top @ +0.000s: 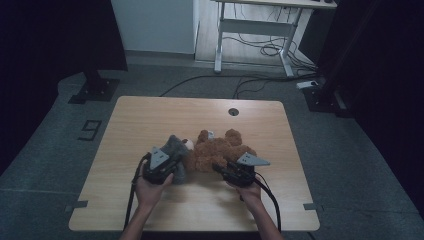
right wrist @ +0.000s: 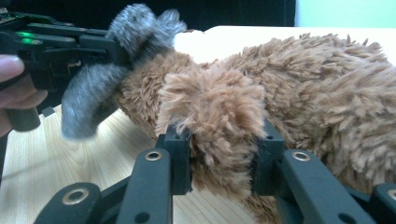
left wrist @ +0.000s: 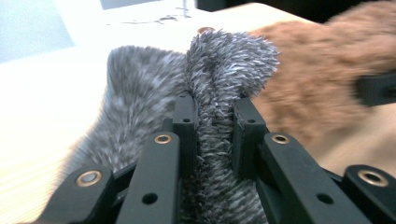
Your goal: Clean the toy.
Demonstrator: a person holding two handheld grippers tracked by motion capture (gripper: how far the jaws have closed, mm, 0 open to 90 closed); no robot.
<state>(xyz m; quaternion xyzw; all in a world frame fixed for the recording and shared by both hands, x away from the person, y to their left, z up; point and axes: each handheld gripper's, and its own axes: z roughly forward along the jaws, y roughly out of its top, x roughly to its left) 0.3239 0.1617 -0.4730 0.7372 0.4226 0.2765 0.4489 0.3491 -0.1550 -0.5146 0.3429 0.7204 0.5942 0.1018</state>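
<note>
The plush toy on the left is grey, its fur flecked with white; the teddy bear beside it is reddish brown, with a cream patch at its far end. The desk is pale wood grain; the fingers pinching the grey fur are black with brass-coloured rivets.

**A recording lab, not a home**

The setting reads as a lab or studio set up for data capture; a lone wooden table stands on grey carpet, ringed by dark curtains that close off both sides; black stand bases sit bolted or weighted on the floor at left and right; loose cables trail across the carpet towards a small white box; a figure 9 is taped to the floor beside the table; behind, a height-adjustable desk frame with tangled wiring stands against a pale wall.
</note>
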